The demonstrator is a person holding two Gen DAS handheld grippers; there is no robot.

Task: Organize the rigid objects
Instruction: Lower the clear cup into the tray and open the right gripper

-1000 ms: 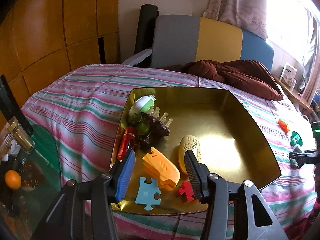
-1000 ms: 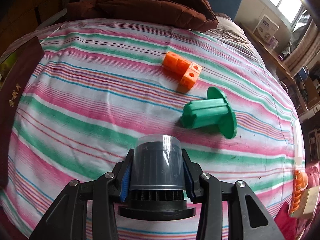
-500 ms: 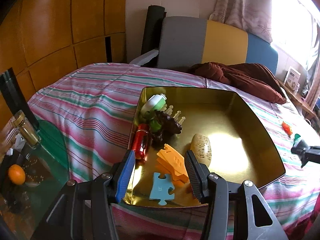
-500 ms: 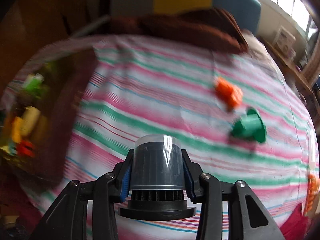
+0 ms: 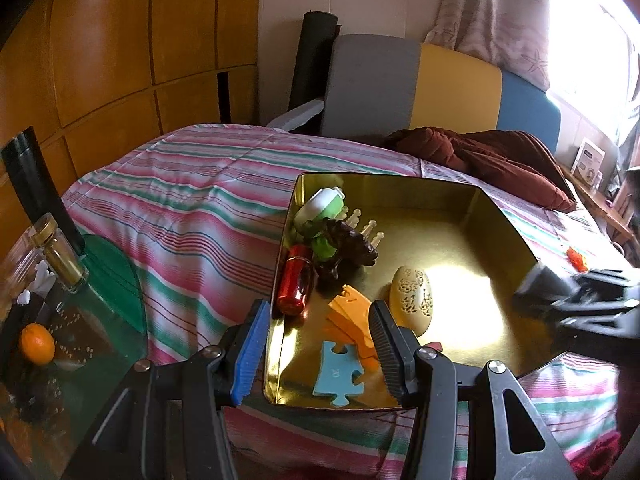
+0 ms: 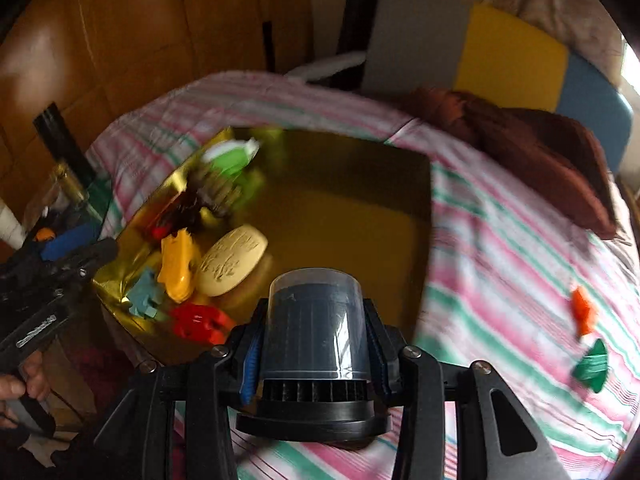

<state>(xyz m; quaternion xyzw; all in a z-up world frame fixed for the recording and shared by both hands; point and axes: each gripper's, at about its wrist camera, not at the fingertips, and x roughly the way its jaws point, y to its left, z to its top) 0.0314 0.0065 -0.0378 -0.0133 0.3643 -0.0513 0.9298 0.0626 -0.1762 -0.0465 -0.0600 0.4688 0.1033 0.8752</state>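
Observation:
My right gripper (image 6: 315, 308) is shut on a clear grey canister (image 6: 316, 320) with a black flanged base, held above the near edge of the gold tray (image 6: 340, 208). The left wrist view shows it blurred at the tray's right rim (image 5: 576, 300). My left gripper (image 5: 318, 312) is open and empty over the near left corner of the tray (image 5: 384, 179). Inside lie a cream carved oval (image 5: 412, 300), an orange piece (image 5: 352, 312), a blue puzzle piece (image 5: 338, 376), a red cylinder (image 5: 296, 284), a dark figure (image 5: 348, 244) and a green-white bottle (image 5: 320, 208).
An orange block (image 6: 582, 312) and a green flanged piece (image 6: 592, 364) lie on the striped bedspread right of the tray. A brown blanket (image 5: 480, 156) is bunched at the headboard. A glass side table (image 5: 100, 320) with a bottle and an orange stands left. A hand (image 6: 28, 376) holds the left gripper.
My right gripper has swung left with the canister, from over the bare bedspread to the tray's near edge, and now shows in the left wrist view. The left gripper has hardly moved.

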